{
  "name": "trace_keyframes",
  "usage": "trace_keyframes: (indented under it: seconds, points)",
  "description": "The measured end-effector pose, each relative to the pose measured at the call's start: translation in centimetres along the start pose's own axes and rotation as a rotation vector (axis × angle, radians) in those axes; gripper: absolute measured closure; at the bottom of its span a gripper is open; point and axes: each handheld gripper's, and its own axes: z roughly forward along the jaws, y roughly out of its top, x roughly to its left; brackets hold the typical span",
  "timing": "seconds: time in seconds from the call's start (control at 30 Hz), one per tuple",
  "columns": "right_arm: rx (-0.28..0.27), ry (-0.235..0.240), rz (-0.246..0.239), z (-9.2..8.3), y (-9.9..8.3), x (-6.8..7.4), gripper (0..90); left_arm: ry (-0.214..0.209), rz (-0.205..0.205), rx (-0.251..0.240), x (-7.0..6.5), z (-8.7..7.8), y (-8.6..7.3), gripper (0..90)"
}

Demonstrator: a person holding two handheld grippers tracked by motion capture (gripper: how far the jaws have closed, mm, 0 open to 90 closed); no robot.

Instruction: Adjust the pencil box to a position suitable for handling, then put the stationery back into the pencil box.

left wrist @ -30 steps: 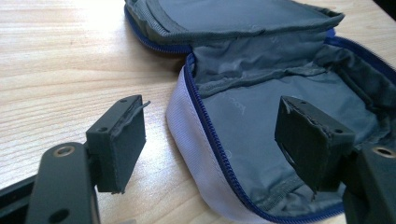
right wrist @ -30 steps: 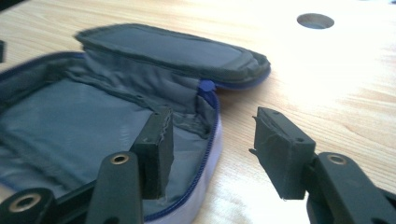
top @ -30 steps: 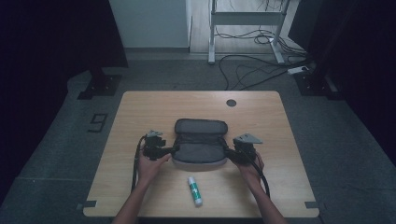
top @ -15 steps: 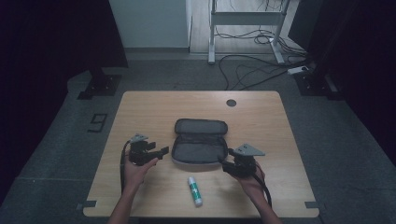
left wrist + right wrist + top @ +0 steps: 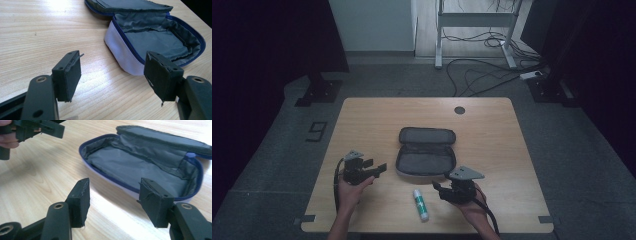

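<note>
Grey-lined pouch (image 5: 426, 151) lies unzipped and wide open mid-counter (image 5: 362, 115). Left claw (image 5: 379, 168) hangs just off its left edge, jaws spread apart, gripping nothing. Right claw (image 5: 438, 188) sits below its right corner, also agape and bare, with a white glue stick (image 5: 420, 204) just beside it.

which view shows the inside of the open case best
The right gripper view: the case lies open toward it, with the grey lining and blue zipper edge plain. The left gripper view sees it from the white side, partly cut off. The high view shows it whole, small and dim.
</note>
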Motion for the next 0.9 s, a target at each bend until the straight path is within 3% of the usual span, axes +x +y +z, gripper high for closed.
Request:
trace_keyframes:
  seconds: [0.2,0.63,0.9]
  points:
    - [0.016,0.024,-0.017,0.3,-0.4,1.1,41.5,0.002,-0.005,0.015,0.0,0.2,-0.4,30.7]
    - [0.084,0.075,-0.066,2.7,-1.6,3.7,41.5,0.009,-0.014,0.032,0.4,0.6,-0.9,30.7]
    - [0.116,0.081,-0.094,3.8,-2.0,4.8,41.5,0.007,-0.013,0.048,0.3,0.9,-1.2,30.6]
